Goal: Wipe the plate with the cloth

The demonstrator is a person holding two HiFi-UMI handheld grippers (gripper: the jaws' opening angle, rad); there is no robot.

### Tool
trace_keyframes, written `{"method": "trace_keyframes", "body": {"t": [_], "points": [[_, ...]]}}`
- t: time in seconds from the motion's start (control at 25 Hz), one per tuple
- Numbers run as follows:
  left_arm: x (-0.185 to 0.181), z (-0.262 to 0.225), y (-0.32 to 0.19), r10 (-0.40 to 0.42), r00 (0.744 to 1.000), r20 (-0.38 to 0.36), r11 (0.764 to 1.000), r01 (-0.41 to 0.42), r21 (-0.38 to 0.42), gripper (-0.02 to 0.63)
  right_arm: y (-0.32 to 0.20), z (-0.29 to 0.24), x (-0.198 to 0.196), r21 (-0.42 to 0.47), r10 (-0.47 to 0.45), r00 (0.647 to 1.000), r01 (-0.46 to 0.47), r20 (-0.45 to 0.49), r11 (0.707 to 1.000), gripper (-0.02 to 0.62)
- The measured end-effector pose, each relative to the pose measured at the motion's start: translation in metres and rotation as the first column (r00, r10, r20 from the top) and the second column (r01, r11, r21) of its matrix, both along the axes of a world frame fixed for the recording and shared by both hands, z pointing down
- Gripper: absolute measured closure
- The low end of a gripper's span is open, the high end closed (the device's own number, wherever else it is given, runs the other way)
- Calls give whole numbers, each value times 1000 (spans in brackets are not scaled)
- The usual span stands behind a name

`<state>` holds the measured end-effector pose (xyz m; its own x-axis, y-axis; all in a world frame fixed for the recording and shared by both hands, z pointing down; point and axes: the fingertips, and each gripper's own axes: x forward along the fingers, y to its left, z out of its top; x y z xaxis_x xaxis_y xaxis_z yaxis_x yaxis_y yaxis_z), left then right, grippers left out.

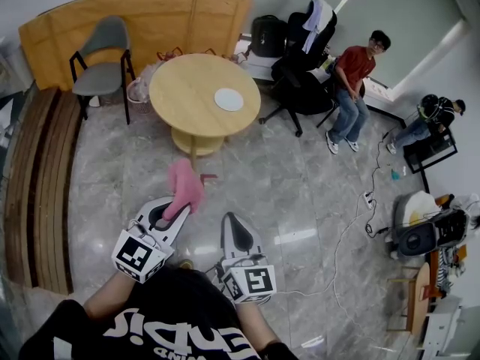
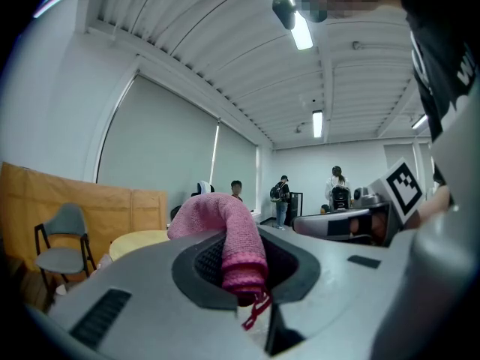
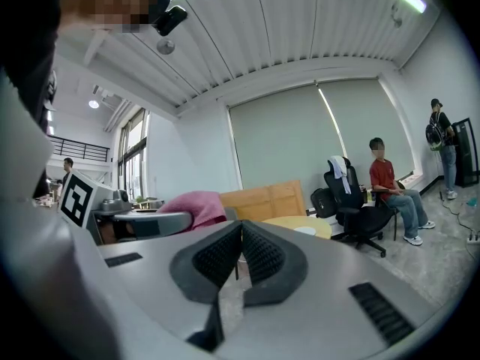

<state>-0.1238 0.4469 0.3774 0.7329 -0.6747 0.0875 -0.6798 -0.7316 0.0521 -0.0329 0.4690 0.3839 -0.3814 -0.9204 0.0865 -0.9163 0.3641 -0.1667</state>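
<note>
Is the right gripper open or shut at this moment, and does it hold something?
Shut and empty: in the right gripper view, the right gripper has its pads pressed together, with nothing between them.

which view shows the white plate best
The head view: the plate shows whole from above, on the round table. The right gripper view shows the plate only as a thin distant sliver. The left gripper view shows no plate.
</note>
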Motion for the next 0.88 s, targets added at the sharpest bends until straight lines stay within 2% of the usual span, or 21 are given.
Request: {"method": "trace_keyframes", "body": {"t": [0.24, 0.48, 0.68, 0.88], "points": [[11, 3, -3, -34, 999, -5, 999, 34, 6, 554, 0, 10, 14, -11, -27, 1000, 27, 2, 1000, 574], [7, 7, -16, -53, 999, 1, 999, 53, 7, 554, -13, 16, 10, -18, -48, 999, 49, 8, 999, 574], [7, -3, -40, -67, 998, -3, 998, 67, 9, 554, -34, 21, 10, -26, -54, 999, 54, 5, 998, 574], [10, 6, -72, -45, 999, -4, 999, 45, 13, 554, -64, 23, 12, -36, -44, 999, 44, 6, 998, 574]]}}
